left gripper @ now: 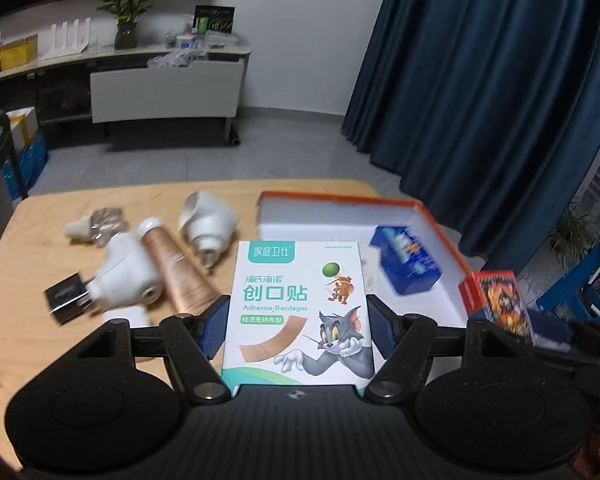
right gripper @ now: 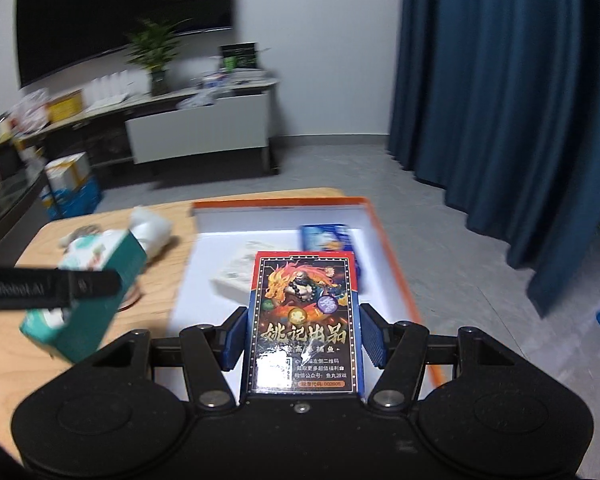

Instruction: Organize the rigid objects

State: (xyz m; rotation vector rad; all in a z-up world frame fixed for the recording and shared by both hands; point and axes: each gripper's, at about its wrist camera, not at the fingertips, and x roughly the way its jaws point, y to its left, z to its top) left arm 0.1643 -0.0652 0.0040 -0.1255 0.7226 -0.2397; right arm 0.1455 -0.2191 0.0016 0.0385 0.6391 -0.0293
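Clamped between the left gripper's (left gripper: 298, 322) blue pads, a box of bandages (left gripper: 300, 312) fills the near view above the wooden table (left gripper: 32, 240). Beyond it to the left lie a copper tube (left gripper: 176, 268), white plastic pieces (left gripper: 208, 224) and a small dark box (left gripper: 66, 296) (all blurred). An orange-rimmed tray (left gripper: 440, 224) holds a blue box (left gripper: 408, 260). Over that tray the right gripper (right gripper: 302, 334) grips a pack of playing cards (right gripper: 304, 320), hiding part of the tray floor; a pale flat item (right gripper: 236, 276) behind it is unclear.
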